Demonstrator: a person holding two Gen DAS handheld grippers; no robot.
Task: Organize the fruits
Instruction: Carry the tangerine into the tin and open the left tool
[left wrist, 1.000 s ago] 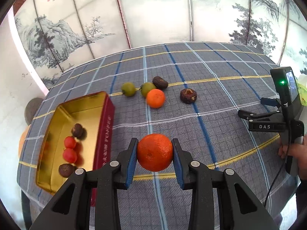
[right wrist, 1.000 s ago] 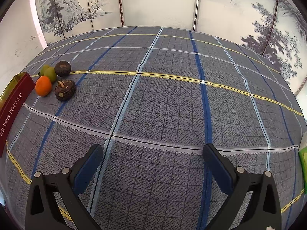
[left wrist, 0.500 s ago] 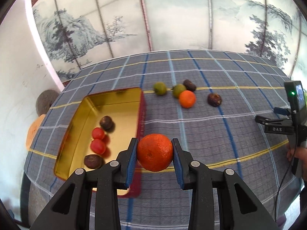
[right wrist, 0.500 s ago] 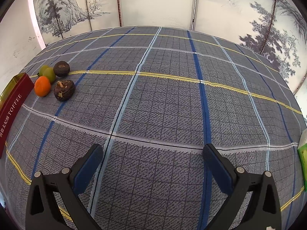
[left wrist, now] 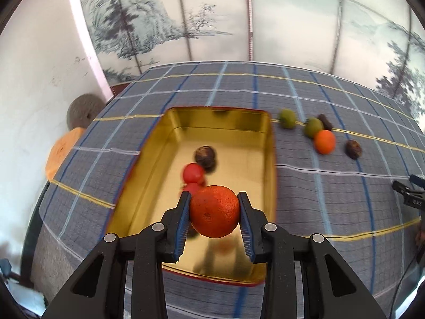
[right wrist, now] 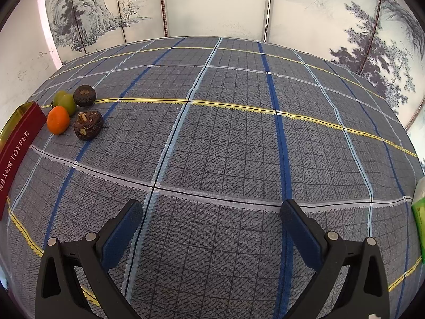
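Two oranges: one [left wrist: 214,214] clamped over the tin [left wrist: 268,159], one [left wrist: 324,141] on the cloth to the right. Two green fruits [left wrist: 287,118] [left wrist: 313,127] and two dark brown ones [left wrist: 353,149] [left wrist: 326,121] lie beside it. Inside the one tin, two red fruits [left wrist: 193,173] and one clear dark one [left wrist: 205,155].

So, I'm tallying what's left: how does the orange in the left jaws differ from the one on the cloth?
The held orange is deeper red-orange and clamped above the gold tin; the loose orange is paler and rests on the tablecloth among other fruit. Both are round citrus.
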